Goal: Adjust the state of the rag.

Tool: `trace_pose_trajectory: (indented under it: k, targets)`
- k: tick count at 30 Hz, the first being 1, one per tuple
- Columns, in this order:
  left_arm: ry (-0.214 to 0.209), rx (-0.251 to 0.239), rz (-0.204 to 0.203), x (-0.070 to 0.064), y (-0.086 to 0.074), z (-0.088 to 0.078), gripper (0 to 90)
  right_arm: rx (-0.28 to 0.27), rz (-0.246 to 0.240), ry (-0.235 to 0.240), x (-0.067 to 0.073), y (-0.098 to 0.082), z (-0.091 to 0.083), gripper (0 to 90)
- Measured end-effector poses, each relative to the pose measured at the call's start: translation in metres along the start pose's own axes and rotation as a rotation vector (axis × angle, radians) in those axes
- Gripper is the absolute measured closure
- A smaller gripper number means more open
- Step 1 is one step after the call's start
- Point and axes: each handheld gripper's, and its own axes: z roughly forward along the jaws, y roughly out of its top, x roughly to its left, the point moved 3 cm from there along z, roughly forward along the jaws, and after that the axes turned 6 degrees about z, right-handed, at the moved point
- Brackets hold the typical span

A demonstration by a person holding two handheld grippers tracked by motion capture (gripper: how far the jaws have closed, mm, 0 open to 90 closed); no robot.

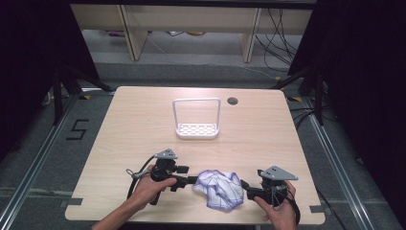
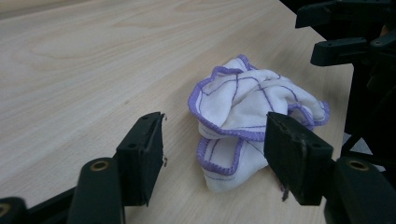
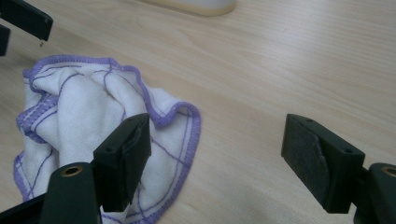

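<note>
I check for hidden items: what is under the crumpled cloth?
The cloth lies on the bare wooden table. Its folds cover the spot beneath, so anything hidden there cannot be seen.

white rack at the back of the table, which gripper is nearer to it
Left. The left gripper sits in front of the white rack, just left of the cloth. The right gripper is at the cloth's right edge, farther out to the side.
</note>
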Motion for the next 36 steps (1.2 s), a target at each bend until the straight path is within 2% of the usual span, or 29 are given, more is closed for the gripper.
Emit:
trace_pose_trajectory:
  k: [2,3,6,8,9,11,12,14,16,17,19,20,21,25,27,30,32,36]
  targets:
    - [-0.005,0.011,-0.008,0.0,0.001,0.005,37.8,0.002,0.013,-0.003,0.001,0.0,-0.001,25.2]
    - [-0.011,0.014,-0.009,0.0,0.002,0.006,37.8,-0.002,-0.003,0.0,0.0,0.0,0.0,25.2]
    - [-0.023,0.007,-0.024,-0.001,0.007,0.012,38.3,-0.001,-0.006,-0.001,0.0,0.0,0.0,25.2]
    - [-0.012,0.008,-0.023,-0.002,0.01,0.015,38.9,-0.001,-0.004,0.003,0.0,0.0,0.001,25.2]
    - [-0.018,0.02,-0.017,-0.002,0.011,0.017,39.4,-0.006,-0.012,-0.006,0.0,0.0,0.001,25.2]
    - [-0.007,0.055,-0.007,-0.003,0.01,0.023,39.9,0.011,0.022,-0.005,0.003,-0.001,0.0,25.2]
    - [0.001,0.077,-0.005,-0.003,0.009,0.026,39.1,-0.011,-0.022,-0.014,0.0,0.0,0.001,25.2]
    - [0.001,0.096,-0.026,0.0,0.006,0.03,36.6,-0.01,-0.02,-0.012,0.0,0.0,0.001,25.2]
    - [0.021,0.098,-0.054,0.001,0.005,0.032,37.2,-0.01,-0.019,-0.011,0.0,0.0,0.0,25.2]
    - [-0.01,0.094,-0.038,0.0,0.005,0.033,41.6,-0.011,-0.017,-0.009,0.0,0.0,0.0,25.2]
    - [-0.022,0.096,-0.023,-0.002,0.004,0.034,55.1,0.0,-0.007,0.003,0.002,0.0,0.001,25.2]
    - [-0.007,0.085,-0.021,-0.004,0.004,0.036,58.7,0.013,0.031,-0.001,0.005,-0.001,0.0,25.2]
    - [-0.024,0.09,-0.011,-0.004,0.004,0.036,63.2,0.004,-0.015,0.005,0.002,0.0,0.001,25.2]
    - [-0.006,0.052,0.021,-0.004,0.005,0.035,80.1,0.003,-0.015,0.006,0.002,0.0,0.001,25.2]
    - [-0.006,0.034,0.049,-0.005,0.008,0.031,84.1,-0.003,-0.013,0.004,0.002,0.001,0.0,25.3]
    - [-0.007,0.024,0.092,-0.008,0.014,0.024,84.7,-0.004,-0.014,0.004,0.002,0.001,0.0,25.3]
    - [-0.029,0.013,0.118,-0.011,0.02,0.017,85.1,-0.013,-0.02,-0.005,0.002,0.001,0.0,25.3]
    - [-0.05,-0.012,0.161,-0.018,0.035,0.0,85.4,-0.007,-0.013,0.008,0.002,0.0,0.001,25.3]
